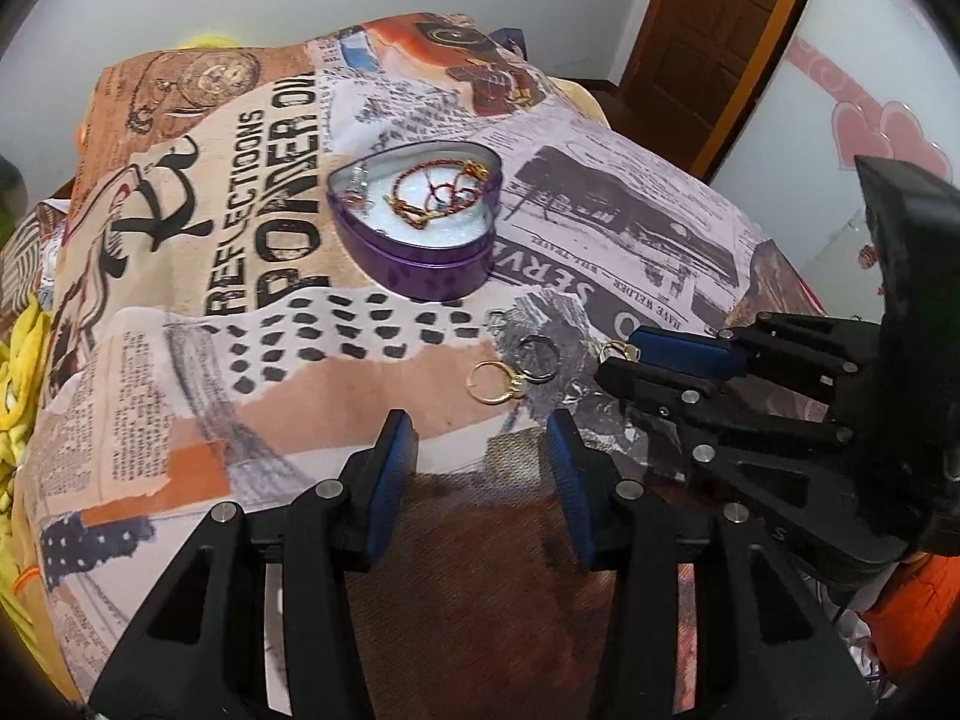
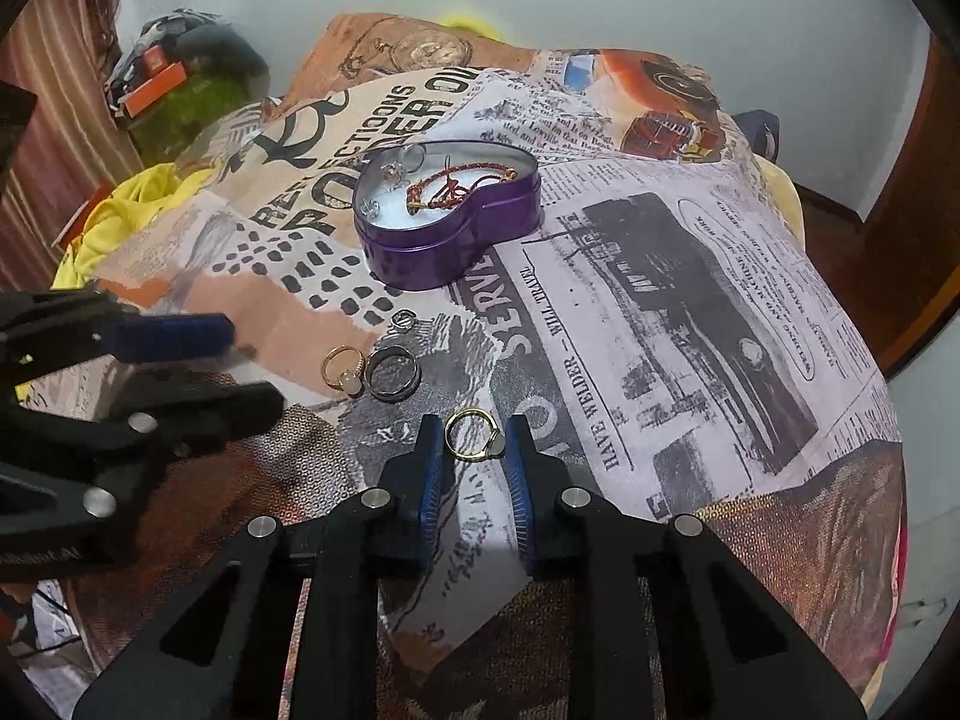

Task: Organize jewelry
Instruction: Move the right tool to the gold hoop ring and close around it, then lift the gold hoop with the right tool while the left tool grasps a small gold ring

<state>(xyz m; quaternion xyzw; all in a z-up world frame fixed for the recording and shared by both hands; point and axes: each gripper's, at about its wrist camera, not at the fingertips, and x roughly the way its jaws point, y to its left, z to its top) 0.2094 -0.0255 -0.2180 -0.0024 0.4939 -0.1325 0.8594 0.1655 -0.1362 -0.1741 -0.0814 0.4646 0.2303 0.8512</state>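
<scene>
A purple heart-shaped tin [image 1: 420, 258] [image 2: 456, 246] stands open on the printed cloth, holding a red and gold cord bracelet [image 2: 456, 186] and small silver pieces [image 2: 408, 159]. On the cloth lie a gold ring with a pale stone [image 2: 345, 371] [image 1: 495, 383], a dark steel ring [image 2: 393, 381] [image 1: 538, 354] and a small silver ring [image 2: 403, 320]. My right gripper [image 2: 474, 441] [image 1: 618, 360] is open, its fingers on either side of another gold ring [image 2: 471, 433], not closed on it. My left gripper [image 1: 480, 438] [image 2: 252, 360] is open and empty, just short of the rings.
The printed cloth [image 1: 600, 210] covers a raised, rounded surface that drops off on all sides. Yellow fabric [image 2: 120, 210] and a cluttered green box [image 2: 180, 102] lie to the left. A wooden door [image 1: 720, 30] stands at the back right.
</scene>
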